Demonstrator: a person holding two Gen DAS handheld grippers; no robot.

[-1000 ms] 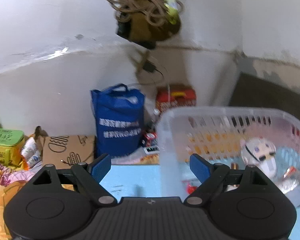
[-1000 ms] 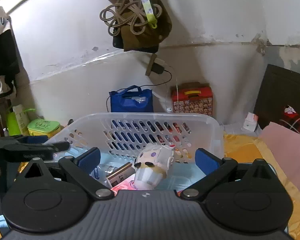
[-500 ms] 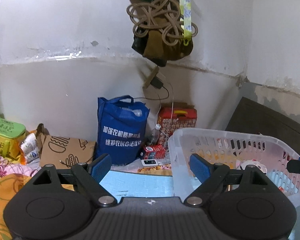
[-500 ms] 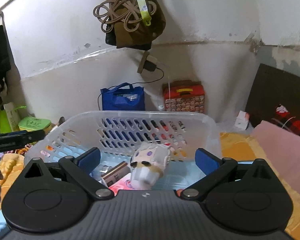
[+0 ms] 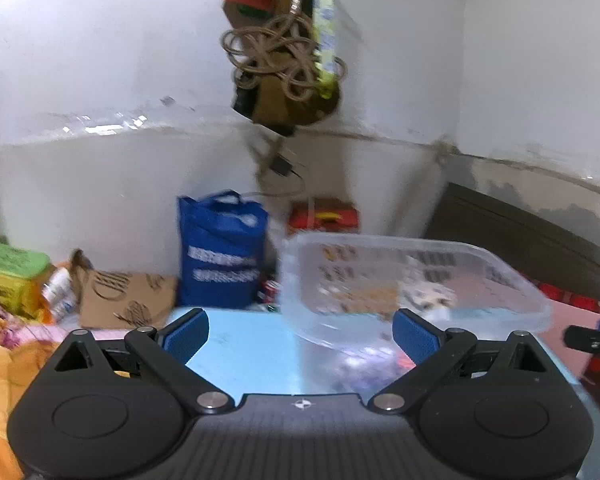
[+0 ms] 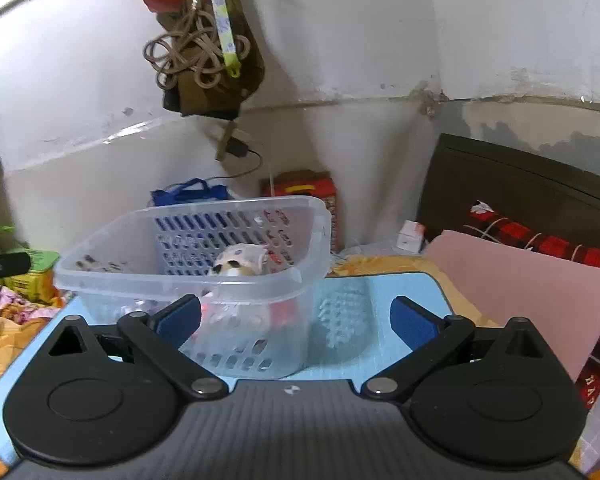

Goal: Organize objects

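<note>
— Basket (image 6: 236,240) of clear plastic stands on the light blue desk (image 6: 400,292), a small toy (image 6: 240,260) inside.
— And the jaws?
— Left gripper (image 5: 300,334) has just spread its jaws wider, nothing between them; right gripper (image 6: 296,318) gapes too, holding nothing, basket just ahead.

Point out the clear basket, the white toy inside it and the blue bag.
clear basket (image 6: 188,286): right wrist view, front rim.
white toy (image 6: 240,258): right wrist view, its body inside the basket.
blue bag (image 5: 222,256): left wrist view, front panel.
</note>
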